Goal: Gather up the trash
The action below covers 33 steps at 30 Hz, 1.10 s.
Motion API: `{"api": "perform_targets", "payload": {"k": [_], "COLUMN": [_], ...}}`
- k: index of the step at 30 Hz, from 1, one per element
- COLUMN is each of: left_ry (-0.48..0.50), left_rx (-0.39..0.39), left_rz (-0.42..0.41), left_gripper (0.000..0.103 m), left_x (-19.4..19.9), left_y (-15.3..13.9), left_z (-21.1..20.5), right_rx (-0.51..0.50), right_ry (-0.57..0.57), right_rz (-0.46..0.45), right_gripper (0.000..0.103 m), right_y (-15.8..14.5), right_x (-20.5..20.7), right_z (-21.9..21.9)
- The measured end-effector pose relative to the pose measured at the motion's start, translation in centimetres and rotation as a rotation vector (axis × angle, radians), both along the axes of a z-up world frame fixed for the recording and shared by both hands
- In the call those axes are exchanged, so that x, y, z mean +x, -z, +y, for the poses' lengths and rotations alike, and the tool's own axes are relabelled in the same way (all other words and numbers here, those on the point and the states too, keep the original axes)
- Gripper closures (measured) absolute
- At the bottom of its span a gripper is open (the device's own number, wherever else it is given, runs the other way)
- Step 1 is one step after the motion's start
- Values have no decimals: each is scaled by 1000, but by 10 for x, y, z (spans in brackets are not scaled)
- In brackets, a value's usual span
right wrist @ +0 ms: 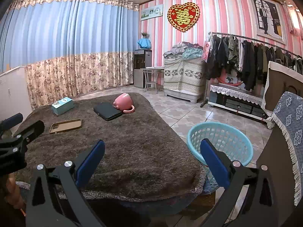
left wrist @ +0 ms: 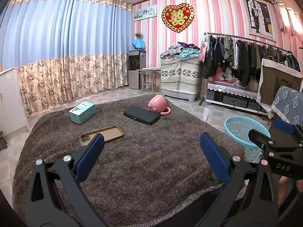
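A brown shaggy rug (left wrist: 144,151) covers a raised surface. On it lie a teal box (left wrist: 82,112), a tan phone case (left wrist: 102,135), a black flat case (left wrist: 142,115) and a pink mug (left wrist: 158,105) tipped on its side. A light blue mesh basket (right wrist: 219,141) stands on the floor off the rug's right edge. My left gripper (left wrist: 151,147) hangs open over the near rug, with nothing between its blue pads. My right gripper (right wrist: 151,151) is also open and empty, its right finger over the basket's rim. The rug (right wrist: 113,141) shows in the right wrist view too.
A tiled floor (right wrist: 189,113) runs right of the rug. A clothes rack (left wrist: 246,56) and a low cabinet stand at the back right. A covered chest (left wrist: 180,75), a small table and a water dispenser (left wrist: 136,70) line the striped wall. A blue patterned cloth (right wrist: 291,117) drapes at the right.
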<state>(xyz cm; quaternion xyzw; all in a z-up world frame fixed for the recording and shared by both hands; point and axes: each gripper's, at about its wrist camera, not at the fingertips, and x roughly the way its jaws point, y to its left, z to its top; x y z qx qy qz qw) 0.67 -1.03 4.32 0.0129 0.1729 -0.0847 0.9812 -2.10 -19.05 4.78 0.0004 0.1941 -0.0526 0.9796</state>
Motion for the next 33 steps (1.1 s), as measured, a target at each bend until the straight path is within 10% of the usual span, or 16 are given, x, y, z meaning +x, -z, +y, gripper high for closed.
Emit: {"api": "perform_targets", "payload": {"k": [33], "left_ry": [-8], "left_rx": [10], "left_rz": [-3], "left_gripper": [5], "left_x": [6], "left_y": [-2], "left_z": [2], "right_rx": [0], "right_ry": [10], "right_rz": [2], "right_gripper": [4], "right_y": [0], "right_x": [6], "right_z": [-4]}}
